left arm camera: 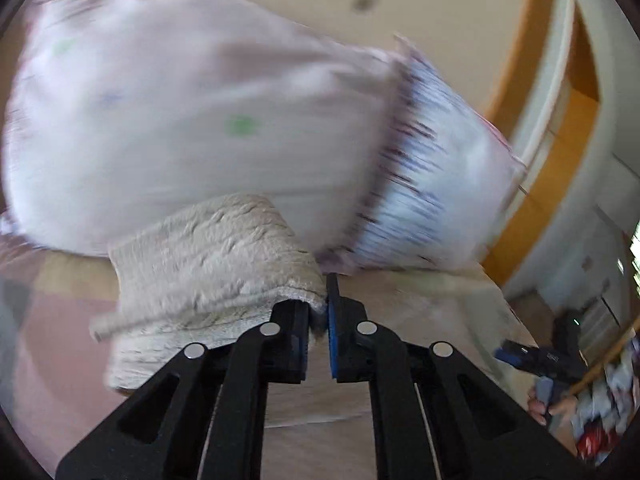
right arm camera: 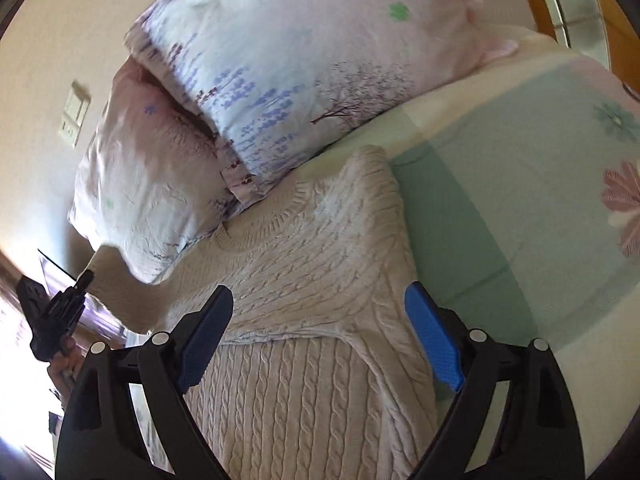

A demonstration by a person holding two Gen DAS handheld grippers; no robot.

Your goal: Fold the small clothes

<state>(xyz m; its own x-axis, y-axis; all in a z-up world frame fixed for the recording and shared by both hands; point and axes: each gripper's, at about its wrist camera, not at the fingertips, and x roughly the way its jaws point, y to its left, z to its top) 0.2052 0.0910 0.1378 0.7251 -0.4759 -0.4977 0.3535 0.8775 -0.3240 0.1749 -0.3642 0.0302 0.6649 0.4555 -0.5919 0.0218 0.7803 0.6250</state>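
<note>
Left tool (left arm camera: 318, 320), black w/ blue pads, is pinched tight on a bunched fold of the cream cable-knit sweater (left arm camera: 208, 264), lifting it off the bed; the knit bulges up and to the left of the closed fingers, a loose hem edge hanging at lower left. Behind it, in the left wrist view, a pale pink pillow w/ green and blue flower prints (left arm camera: 172, 112) fills most of the frame, motion-blurred, its violet-streaked end pointing right. Beige wall and an orange-trimmed door frame (left arm camera: 560, 152) curve along the right side. Right tool (left arm camera: 536, 356) shows small at lower right of that view, gripped by a hand.

Right tool (right arm camera: 320, 340) is spread wide, nothing between its blue pads (right arm camera: 436, 344), hovering over the sweater (right arm camera: 304, 272), which lies on the bed w/ its ribbed neckline (right arm camera: 276, 216) toward the pillows and a fold line crossing the body just ahead of the fingers. Sweater's far edge touches the lower pillow. Two pillows are stacked at the head of the bed: the upper one, pale pink w/ purple flower and tree prints (right arm camera: 304, 48), overlaps a pink one (right arm camera: 148, 184) below-left. Bed sheet, mint green and cream w/ big pink and teal flowers (right arm camera: 520, 168), lies to the right of the sweater. A wall switch plate (right arm camera: 74, 114) sits on the beige wall at left. Left tool (right arm camera: 56, 316) appears at the left edge, dark and partly blurred; grip not readable from this angle.
</note>
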